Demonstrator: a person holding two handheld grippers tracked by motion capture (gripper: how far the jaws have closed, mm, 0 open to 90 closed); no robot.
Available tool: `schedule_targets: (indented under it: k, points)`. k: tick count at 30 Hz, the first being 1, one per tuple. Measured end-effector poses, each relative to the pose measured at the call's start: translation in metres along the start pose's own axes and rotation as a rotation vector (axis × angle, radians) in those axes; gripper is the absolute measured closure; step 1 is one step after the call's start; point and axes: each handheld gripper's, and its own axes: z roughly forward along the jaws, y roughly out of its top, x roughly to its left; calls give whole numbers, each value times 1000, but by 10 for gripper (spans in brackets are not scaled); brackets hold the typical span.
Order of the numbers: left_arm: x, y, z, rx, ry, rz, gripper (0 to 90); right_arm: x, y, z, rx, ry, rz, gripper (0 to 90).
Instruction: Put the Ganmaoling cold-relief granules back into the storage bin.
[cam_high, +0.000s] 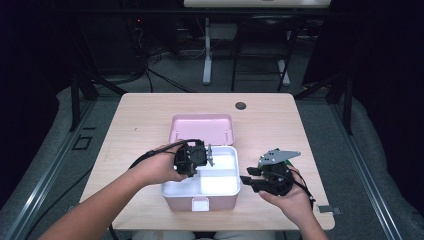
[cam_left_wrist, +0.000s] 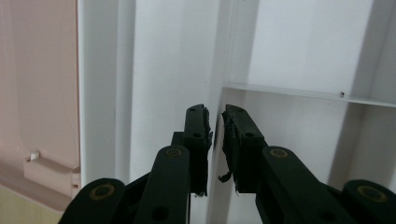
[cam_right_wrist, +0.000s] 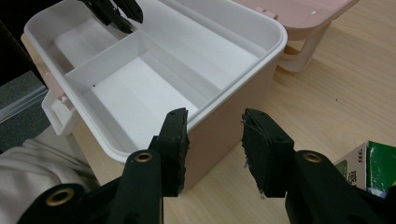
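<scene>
Pale wooden counter (cam_high: 150, 120) carries the box (cam_high: 200, 202); my left claw (cam_left_wrist: 215, 140) nearly pinches its white divider (cam_left_wrist: 224, 65) to lift the tray, my right claw (cam_right_wrist: 212, 149) half-wide beside its wall.

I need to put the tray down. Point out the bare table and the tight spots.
Bare table lies left of the pink box and behind its open lid, up to the round grommet. Crowded: the left claw over the white tray; the right claw beside the box.
</scene>
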Motion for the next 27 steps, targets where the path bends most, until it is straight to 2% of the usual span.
schedule_targets:
  k: [6,9,11,14,18,27]
  points:
    - [-1,6,5,9,-3,13,812,-1,-1,1,5,1,6,601]
    - [-3,10,8,30,-10,39,829,-1,-1,1,4,0,10,601]
    - [-3,11,10,33,0,44,837,-2,-1,0,2,0,11,601]
    - [-3,12,11,35,-8,46,844,-2,-2,0,1,0,14,601]
    - [-3,13,12,45,-10,69,850,-3,-3,1,-1,3,21,602]
    - [-1,12,12,34,-24,97,857,-5,-3,2,-4,1,32,604]
